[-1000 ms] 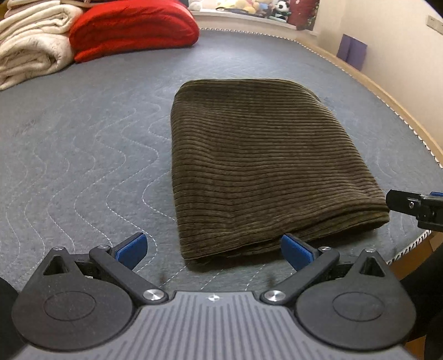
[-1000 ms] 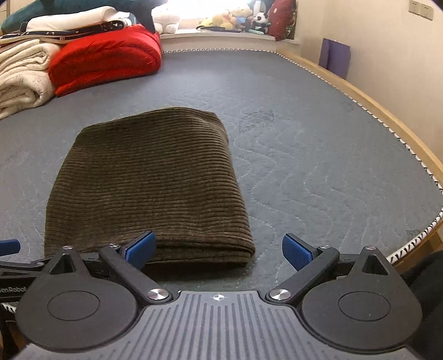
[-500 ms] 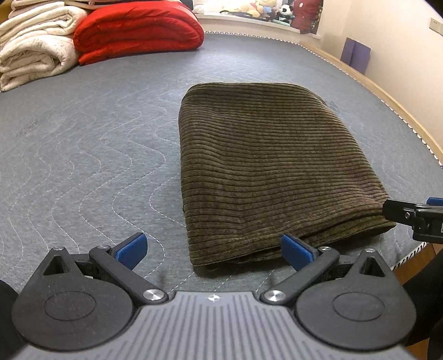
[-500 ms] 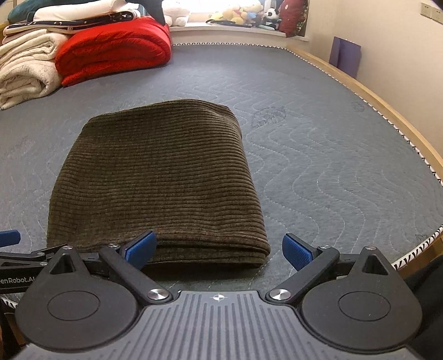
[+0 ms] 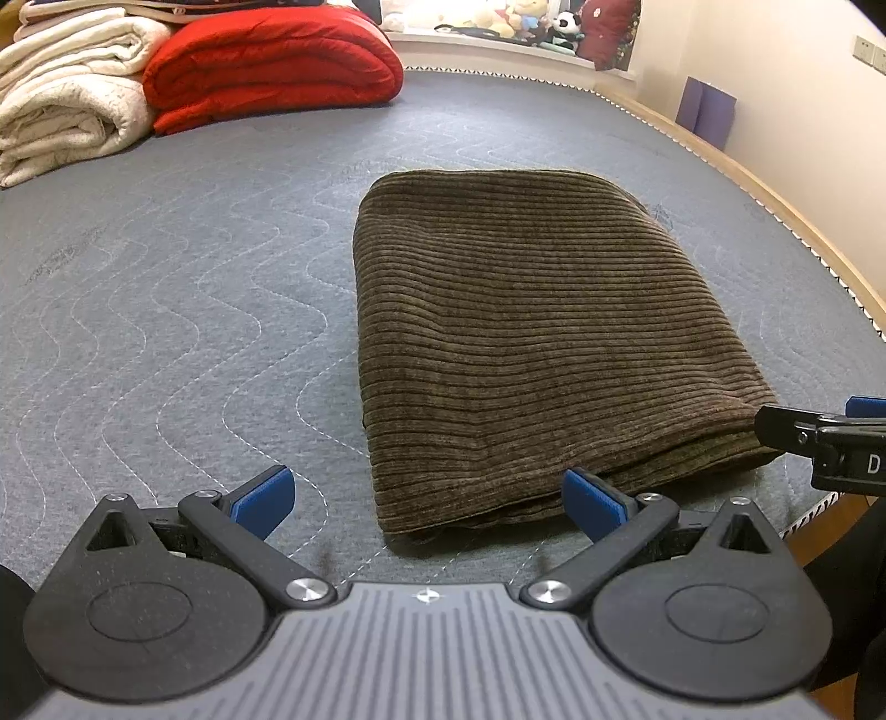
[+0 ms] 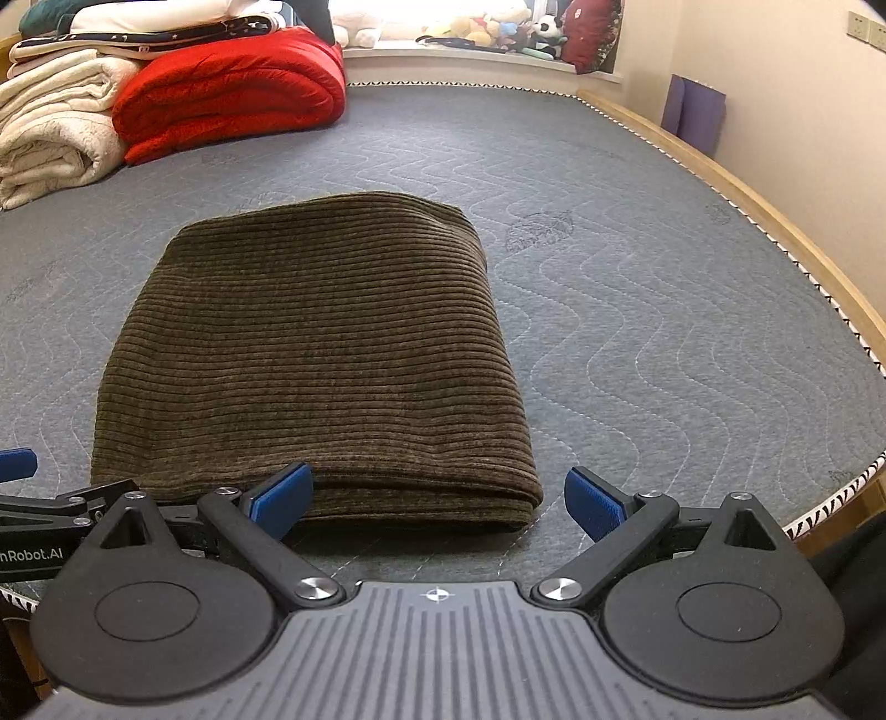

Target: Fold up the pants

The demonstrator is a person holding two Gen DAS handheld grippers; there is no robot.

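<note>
The dark olive corduroy pants lie folded into a flat rectangle on the grey quilted mattress; they also show in the right wrist view. My left gripper is open and empty, just short of the near left corner of the pants. My right gripper is open and empty, just short of their near right corner. The right gripper's finger shows at the right edge of the left wrist view, and the left gripper's finger shows at the left edge of the right wrist view.
A rolled red quilt and folded cream blankets lie at the mattress's far left. A wooden bed rail runs along the right side. Stuffed toys line the far ledge. The mattress's near edge is close.
Both grippers have drawn back and risen a little, so the folded pants sit slightly farther off. The pants have not moved. Both grippers stay open.
</note>
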